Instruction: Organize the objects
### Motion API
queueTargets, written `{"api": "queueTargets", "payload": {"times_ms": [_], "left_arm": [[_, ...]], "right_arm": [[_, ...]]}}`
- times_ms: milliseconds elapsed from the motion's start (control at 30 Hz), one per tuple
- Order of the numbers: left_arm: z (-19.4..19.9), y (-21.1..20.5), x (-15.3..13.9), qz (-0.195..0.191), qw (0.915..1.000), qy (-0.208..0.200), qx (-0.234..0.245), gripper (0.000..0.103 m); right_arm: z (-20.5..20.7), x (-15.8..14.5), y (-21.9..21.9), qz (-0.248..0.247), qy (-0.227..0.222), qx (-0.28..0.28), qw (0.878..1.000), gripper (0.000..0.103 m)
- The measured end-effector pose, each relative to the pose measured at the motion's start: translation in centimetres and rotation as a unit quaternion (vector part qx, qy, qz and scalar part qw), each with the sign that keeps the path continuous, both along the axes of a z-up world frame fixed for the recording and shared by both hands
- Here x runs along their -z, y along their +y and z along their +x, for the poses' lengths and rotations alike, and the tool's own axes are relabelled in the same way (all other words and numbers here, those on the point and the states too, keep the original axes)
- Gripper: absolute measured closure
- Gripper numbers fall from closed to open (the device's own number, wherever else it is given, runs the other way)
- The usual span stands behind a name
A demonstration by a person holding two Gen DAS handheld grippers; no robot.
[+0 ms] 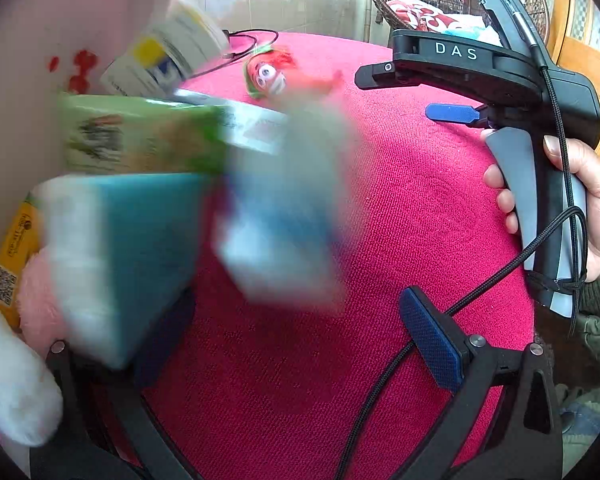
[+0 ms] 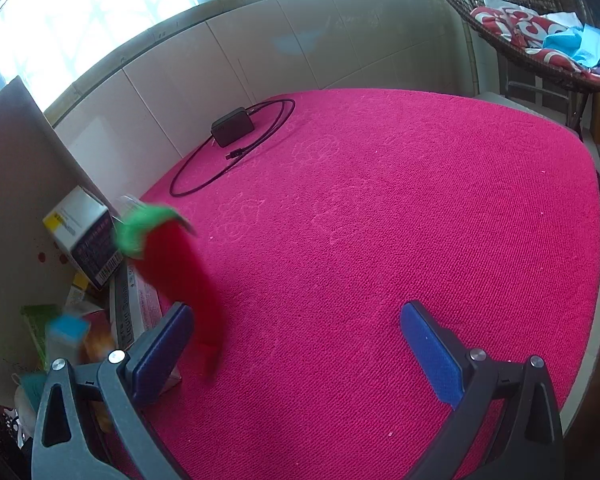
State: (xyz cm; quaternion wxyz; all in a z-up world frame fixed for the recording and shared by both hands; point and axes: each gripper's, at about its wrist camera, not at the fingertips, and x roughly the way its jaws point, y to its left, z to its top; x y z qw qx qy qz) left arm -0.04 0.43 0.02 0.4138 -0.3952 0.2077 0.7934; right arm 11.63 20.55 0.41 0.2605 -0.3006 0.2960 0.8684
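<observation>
A: Left wrist view. Where do the things to be sorted lie?

B: Against the pink bin wall [image 1: 40, 40] at the left edge of the counter, which is covered by a magenta cloth [image 1: 420, 220]. A green carton [image 1: 140, 136] and a white box with a yellow patch [image 1: 168, 52] are stacked there; a blue-and-white box [image 1: 132, 256] sits low by the left gripper [image 1: 296, 336], and a second blue-and-white shape [image 1: 284, 232] is too blurred to name. A red chili toy with a face [image 1: 276, 74] lies farther back on the cloth.

A: And the fingers?

B: On the left gripper they stand wide apart, holding nothing; one finger [image 1: 432, 340] shows clearly, the other is half hidden beneath the blue-and-white box. The right gripper [image 2: 296, 344] is likewise spread and empty, with the chili toy [image 2: 172, 264] just beside its left finger [image 2: 160, 352].

A: What could go wrong from here?

B: Judging by the blur, the boxes are moving. The pile may topple outward onto the cloth if the left gripper nudges it. The right gripper, closing near the soft toy's tail, could pinch only loose fabric and drop it. The black charger cable [image 2: 236, 148] lies well apart and seems no hazard.
</observation>
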Motion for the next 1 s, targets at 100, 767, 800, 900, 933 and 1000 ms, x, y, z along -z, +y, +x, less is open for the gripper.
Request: {"api": "queueTargets", "payload": {"times_ms": [100,767,800,900,933,1000], "left_arm": [[0.01,-0.05,-0.01,0.0,1.0,0.0,0.0,0.0],[-0.08,0.09,-0.04,0.002,1.0,0.0,0.001,0.0],[-0.08,0.08,-0.04,0.002,1.0,0.0,0.002,0.0],[-0.08,0.09,-0.05,0.002,1.0,0.0,0.002,0.0],[-0.09,0.1,-0.03,0.003,1.0,0.0,0.002,0.0],[-0.09,0.1,-0.03,0.003,1.0,0.0,0.002,0.0]], "right_arm": [[-0.05,0.01,-0.02,0.0,0.0,0.0,1.0,0.0],[0.17,-0.07,-0.31,0.001,0.0,-0.001,1.0,0.0],[0.19,-0.06,-0.28,0.001,0.0,-0.001,1.0,0.0],[0.25,-0.1,-0.27,0.001,0.0,-0.001,1.0,0.0],[0.28,-0.11,-0.32,0.001,-0.001,-0.001,1.0,0.0],[0.44,-0.18,-0.46,0.001,-0.001,-0.001,1.0,0.0]]}}
